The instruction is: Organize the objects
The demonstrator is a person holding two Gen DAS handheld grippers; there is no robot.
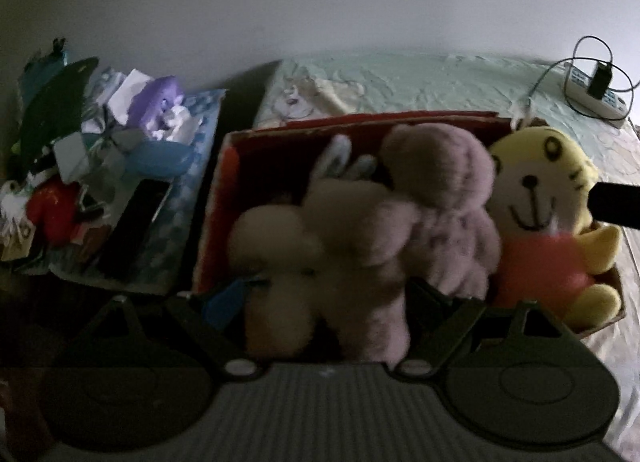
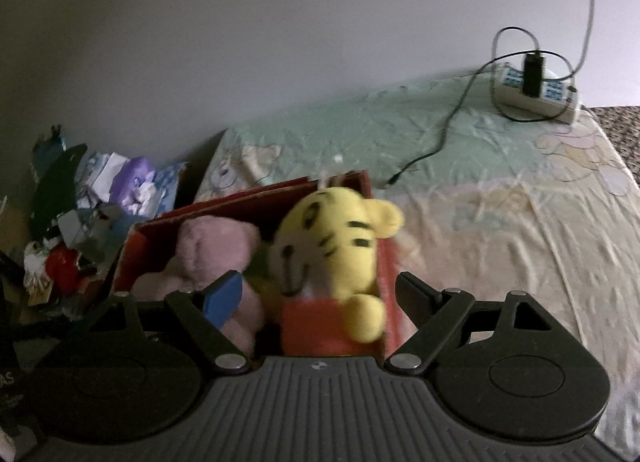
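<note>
Nearest your left lens, a pale pink plush (image 1: 320,262) filled the gap between the fingers of your left gripper (image 1: 324,302), blurred; the fingers flanked it closely, but whether they pinched it or merely stood beside it you could not tell from this view. It lay at the near wall of the red cardboard box (image 1: 216,197), which sat on the bed (image 1: 420,81). Left of the box, a loose heap of clutter (image 1: 100,165) crowded its side, so you had little room there. Moving right inside the box, a mauve teddy bear (image 1: 444,197) leaned against the pink one, and a yellow tiger plush (image 1: 548,205) in an orange shirt sat at the right end.

Your right gripper (image 2: 320,298) stood spread wide, holding nothing, its blue-padded left finger and bare right finger either side of the yellow tiger's body.

These toys looked light, soft and squashy; a pinch across a torso or limb should have held, though the fur could slip. Right of the box the sheet lay open as far as the power strip (image 2: 536,91) and its black cable (image 2: 432,149).
</note>
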